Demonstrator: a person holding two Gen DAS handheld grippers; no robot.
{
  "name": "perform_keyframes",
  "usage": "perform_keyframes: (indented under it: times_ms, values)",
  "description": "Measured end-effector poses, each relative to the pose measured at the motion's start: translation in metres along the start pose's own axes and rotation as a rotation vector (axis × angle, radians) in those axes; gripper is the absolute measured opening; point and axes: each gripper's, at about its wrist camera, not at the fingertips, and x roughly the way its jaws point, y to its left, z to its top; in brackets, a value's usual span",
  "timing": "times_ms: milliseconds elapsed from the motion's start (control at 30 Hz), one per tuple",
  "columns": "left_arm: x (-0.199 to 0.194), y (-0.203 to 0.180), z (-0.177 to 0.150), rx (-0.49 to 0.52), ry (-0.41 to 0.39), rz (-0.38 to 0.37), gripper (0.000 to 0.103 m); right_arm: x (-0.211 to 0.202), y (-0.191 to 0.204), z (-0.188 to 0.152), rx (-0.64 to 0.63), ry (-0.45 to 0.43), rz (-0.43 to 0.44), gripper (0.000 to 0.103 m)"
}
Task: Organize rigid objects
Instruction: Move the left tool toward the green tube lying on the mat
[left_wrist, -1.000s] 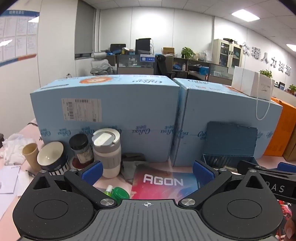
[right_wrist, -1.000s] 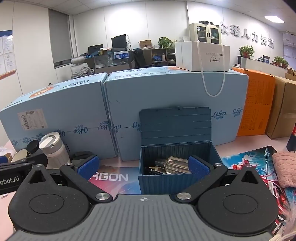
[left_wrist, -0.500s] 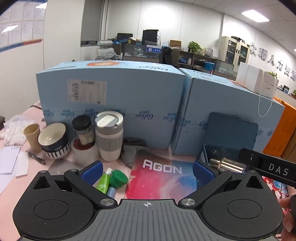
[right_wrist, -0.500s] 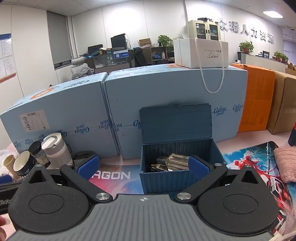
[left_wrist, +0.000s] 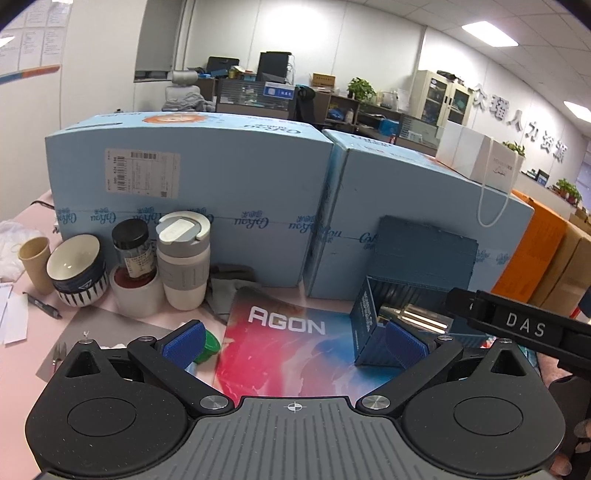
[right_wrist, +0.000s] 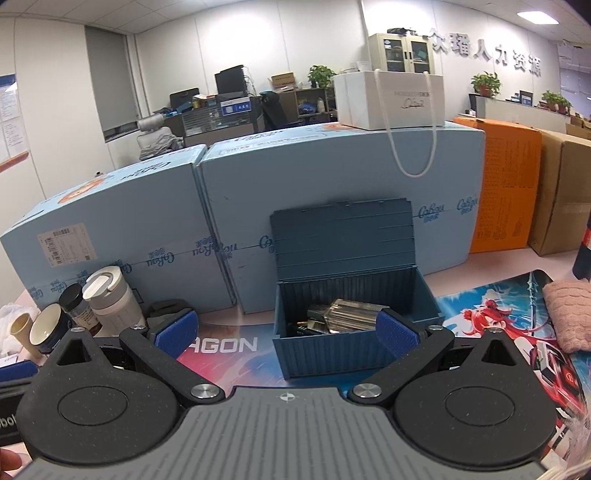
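Left gripper (left_wrist: 293, 341): held wide, nothing gripped between the blue pads; it is poised above the AGON mat (left_wrist: 288, 354).
Right gripper (right_wrist: 286, 332): likewise spread wide with nothing held; it is aimed at the open blue storage box (right_wrist: 332, 347).
Blue storage box: set on the mat against the light-blue cartons (right_wrist: 332, 206), with the lid (right_wrist: 341, 236) raised upright against the carton behind.
Box contents: a ribbed, shiny clear container (right_wrist: 349, 314) and darker items are seen inside; what they are cannot be made out with certainty.
Green-capped tube (left_wrist: 207, 345): laid on the surface just beside the left pad of the left gripper, at the mat's left edge, partly hidden by the finger.
Cup group: a white tumbler with a grey sleeve (left_wrist: 183, 264), a dark-lidded jar (left_wrist: 132, 251) standing in a white cup (left_wrist: 136, 295), a striped bowl (left_wrist: 77, 269) and a paper cup (left_wrist: 36, 264) are gathered at the foot of the left carton.
Pen (left_wrist: 42, 304): laid on the pink surface near the bowl.
White gift bag (right_wrist: 391, 99): placed on top of the right carton.
Pink towel (right_wrist: 570, 314): seen at the right end of the mat.
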Motion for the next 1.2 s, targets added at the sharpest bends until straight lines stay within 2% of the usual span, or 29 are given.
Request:
perform_keyframes:
  times_ms: [167, 433, 1200]
  values:
    - [0.0, 0.0, 0.0, 0.006, -0.005, 0.009, 0.103, -0.002, -0.005, -0.002, 0.01, 0.002, -0.018, 0.103]
    - [-0.002, -0.01, 0.005, 0.075, -0.077, 0.035, 0.103, -0.007, -0.013, -0.004, 0.018, 0.004, -0.038, 0.103]
    - [-0.011, -0.025, -0.001, 0.121, -0.085, 0.027, 0.103, -0.028, -0.028, -0.014, 0.017, 0.005, -0.052, 0.103]
